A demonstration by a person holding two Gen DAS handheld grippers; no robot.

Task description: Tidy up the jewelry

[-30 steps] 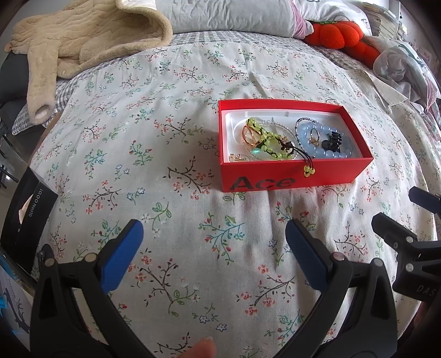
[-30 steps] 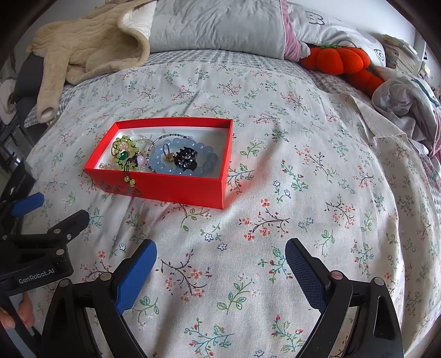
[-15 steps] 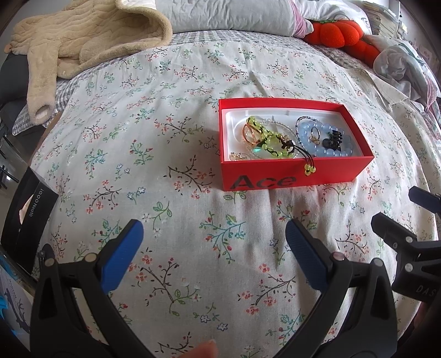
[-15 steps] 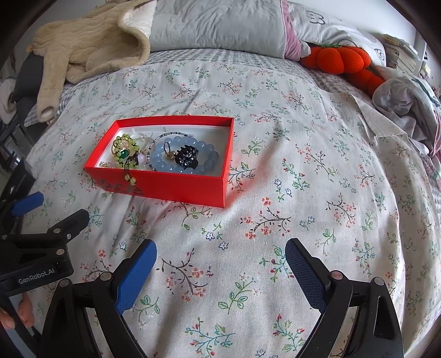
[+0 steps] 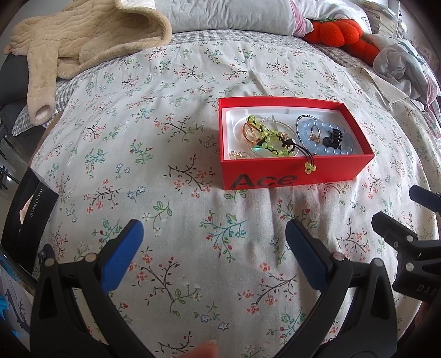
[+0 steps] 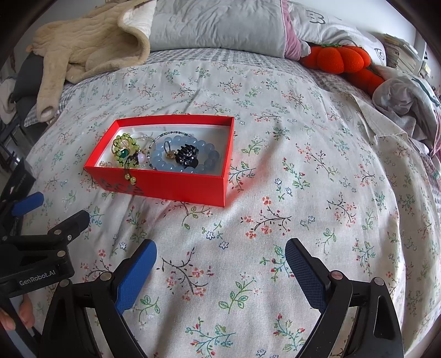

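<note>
Item one: our left tongs (image 5: 211, 234), blue pads spread wide, nothing between them, hovering over the near part of the bed (image 5: 171, 154). Item two: our right tongs (image 6: 220, 253), likewise released and bare, over the floral cover to the right of the first pair.

Item three: a red box (image 5: 292, 176), open-topped, white inside, marked "Ace" on its near wall, sitting on the bed beyond both tongs and clear of them. In the left view it lies far and right of centre; in the right view (image 6: 176, 187) it lies far and left.

Contents we count in the box:
- a yellow-green beaded bracelet (image 5: 271, 139) at the left half, its black cord and small beads hanging over the near wall;
- a gold ring-shaped piece (image 5: 250, 132) just beside it;
- a pale blue beaded bracelet (image 6: 205, 162) at the right half;
- a black hair claw (image 6: 187, 154) lying within the blue loop;
- a thin beaded chain (image 6: 176, 133) along the far side.

Surroundings: a beige fleece garment (image 6: 82, 46) far left, a grey pillow (image 6: 217, 24) at the head, an orange pumpkin plush (image 6: 340, 59) far right, a black carton (image 5: 24, 217) at the near left edge.
</note>
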